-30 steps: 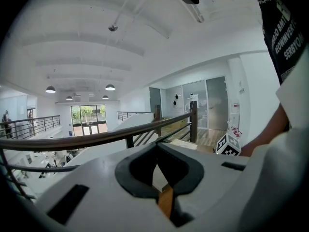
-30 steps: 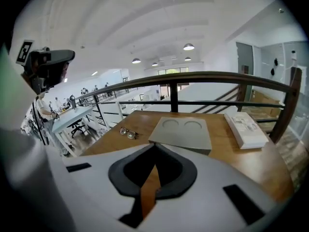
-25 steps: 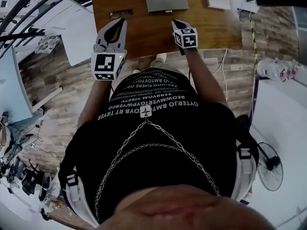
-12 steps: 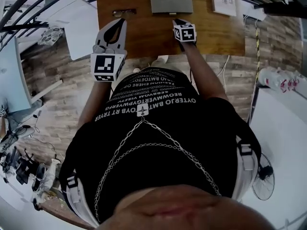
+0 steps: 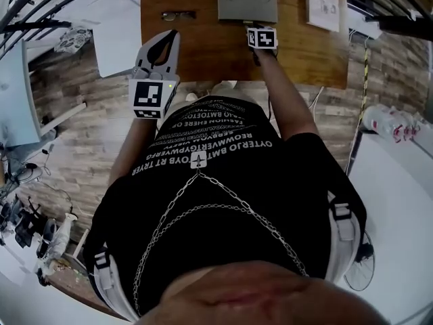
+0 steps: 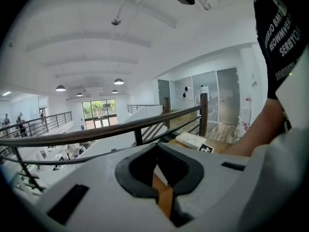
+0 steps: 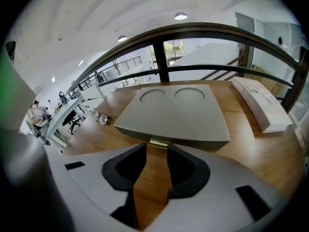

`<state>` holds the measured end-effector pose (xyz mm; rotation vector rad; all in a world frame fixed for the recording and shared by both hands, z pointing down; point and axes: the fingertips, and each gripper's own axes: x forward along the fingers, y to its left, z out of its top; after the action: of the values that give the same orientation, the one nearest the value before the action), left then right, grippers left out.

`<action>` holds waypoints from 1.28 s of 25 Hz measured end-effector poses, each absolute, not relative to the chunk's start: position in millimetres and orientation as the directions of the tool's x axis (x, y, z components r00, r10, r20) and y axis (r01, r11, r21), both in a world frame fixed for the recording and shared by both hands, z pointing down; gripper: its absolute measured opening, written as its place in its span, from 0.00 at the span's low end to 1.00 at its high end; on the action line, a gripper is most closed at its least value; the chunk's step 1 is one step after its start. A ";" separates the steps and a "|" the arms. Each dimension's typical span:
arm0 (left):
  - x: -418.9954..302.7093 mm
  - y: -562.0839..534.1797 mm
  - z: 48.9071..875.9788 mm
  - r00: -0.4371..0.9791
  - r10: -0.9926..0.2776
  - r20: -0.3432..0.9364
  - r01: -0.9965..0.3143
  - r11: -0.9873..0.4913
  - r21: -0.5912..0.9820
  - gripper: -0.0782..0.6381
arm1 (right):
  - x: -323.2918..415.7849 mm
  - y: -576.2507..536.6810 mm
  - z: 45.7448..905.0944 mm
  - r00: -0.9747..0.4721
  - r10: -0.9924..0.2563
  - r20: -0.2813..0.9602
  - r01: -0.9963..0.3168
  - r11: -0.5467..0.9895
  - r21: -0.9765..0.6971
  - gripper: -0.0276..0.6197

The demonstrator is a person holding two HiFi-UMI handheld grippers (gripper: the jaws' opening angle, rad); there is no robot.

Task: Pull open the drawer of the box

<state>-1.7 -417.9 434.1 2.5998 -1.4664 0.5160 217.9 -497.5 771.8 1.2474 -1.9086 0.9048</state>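
Note:
A flat grey box (image 5: 247, 2) with two round recesses in its lid lies at the far side of the wooden table (image 5: 203, 46). Seen from the right gripper view, the box (image 7: 171, 112) shows a small gold pull tab (image 7: 158, 142) at the middle of its front edge. My right gripper (image 7: 156, 150) is at that edge, its jaws opening, with the tab just between the fingertips and no pad pressing on it. In the head view the right gripper (image 5: 249, 26) meets the box's near side. My left gripper (image 5: 170, 36) hangs over the table's near left part, shut and empty.
A pair of glasses (image 5: 177, 15) lies left of the box. A white booklet (image 5: 323, 2) lies to the box's right. A dark railing (image 7: 203, 33) runs just behind the table. A white surface (image 5: 115, 29) adjoins the table's left side.
My right gripper has moved forward from the table's near part up to the box's front edge, and its jaws have parted. The left gripper has stayed about where it was.

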 end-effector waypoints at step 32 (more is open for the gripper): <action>-4.8 -393.8 455.9 0.479 -0.779 0.405 -0.837 -0.544 -0.055 0.12 | 213.1 -502.7 805.6 -0.290 -0.391 0.874 -0.956 0.168 -0.242 0.29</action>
<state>-4.8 -393.8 455.9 2.5693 -1.4148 0.5856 213.1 -502.7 805.6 1.2796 -1.7867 1.0901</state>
